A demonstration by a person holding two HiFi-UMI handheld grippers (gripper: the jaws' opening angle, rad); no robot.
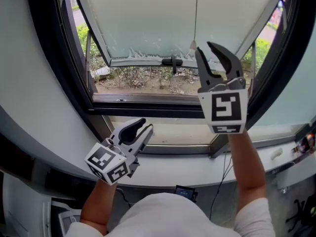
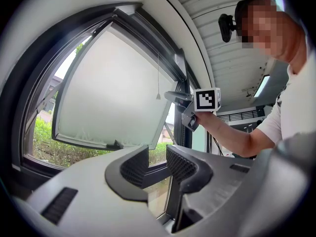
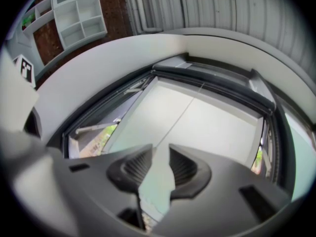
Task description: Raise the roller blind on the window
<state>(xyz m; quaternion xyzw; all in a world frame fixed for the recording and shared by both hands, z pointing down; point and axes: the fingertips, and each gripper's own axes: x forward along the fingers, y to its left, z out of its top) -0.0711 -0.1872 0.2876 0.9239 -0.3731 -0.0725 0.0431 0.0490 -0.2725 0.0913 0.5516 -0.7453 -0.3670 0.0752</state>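
A white roller blind (image 1: 158,19) covers most of the open window pane, with a gap below its lower edge. Its thin pull cord (image 1: 196,14) hangs down and ends in a small cone-shaped pull (image 1: 192,44). My right gripper (image 1: 204,47) is raised to the pull, which hangs just beside the left fingertip, not between the jaws. The jaws are open with nothing in them. In the right gripper view the cord (image 3: 182,112) runs down the blind (image 3: 212,127) toward the jaw gap. My left gripper (image 1: 146,124) hangs low over the sill, open and empty.
A dark window frame (image 1: 64,73) surrounds the pane, and a black handle (image 1: 172,61) sits on the sash's lower rail. Soil and shrubs (image 1: 148,80) show outside. A pale sill (image 1: 187,169) runs below, with a small device and cables (image 1: 185,191) under it.
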